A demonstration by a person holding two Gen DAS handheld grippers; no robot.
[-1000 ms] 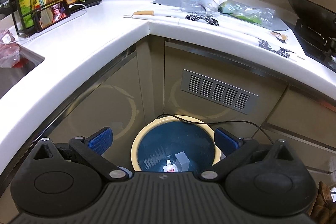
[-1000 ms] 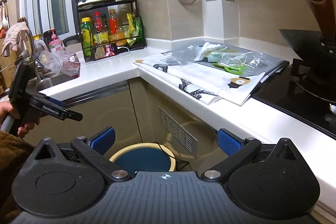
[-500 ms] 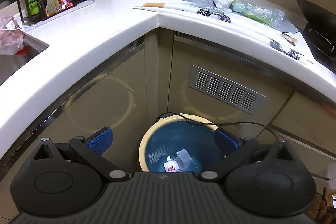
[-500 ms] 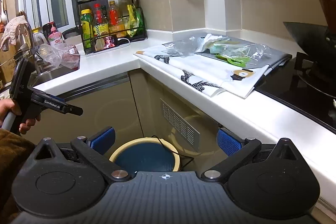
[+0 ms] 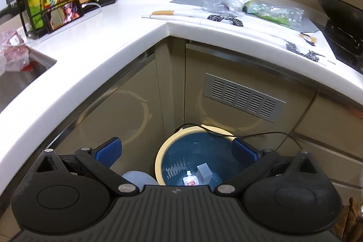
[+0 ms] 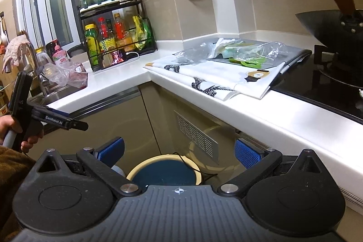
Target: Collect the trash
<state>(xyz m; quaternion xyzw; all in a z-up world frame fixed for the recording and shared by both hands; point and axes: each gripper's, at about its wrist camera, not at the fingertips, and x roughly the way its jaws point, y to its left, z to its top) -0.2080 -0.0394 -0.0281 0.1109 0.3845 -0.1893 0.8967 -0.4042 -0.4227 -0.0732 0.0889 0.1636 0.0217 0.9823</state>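
Change: we are drawing the left gripper point(image 5: 176, 152) back from the bin point(image 5: 158, 165) as the view rises toward the counter; the drop looks done.
Tools: both are standing wide open and holding nothing, the right gripper point(image 6: 179, 151) too.
Trash: a small packet point(image 5: 190, 180) and a grey box point(image 5: 204, 171) are lying in the bin; plastic bags point(image 6: 238, 51) are waiting on the counter (probably next).
Surface: white counter point(image 5: 113, 42), patterned cloth point(image 6: 215, 78).
Room: we are facing a kitchen corner with a sink point(image 6: 56, 94), a spice rack point(image 6: 113, 37) and a wok point(image 6: 335, 24).

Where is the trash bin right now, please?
In both wrist views the trash bin stands on the floor in the cabinet corner, below the metal vent, between the left gripper's open fingers.
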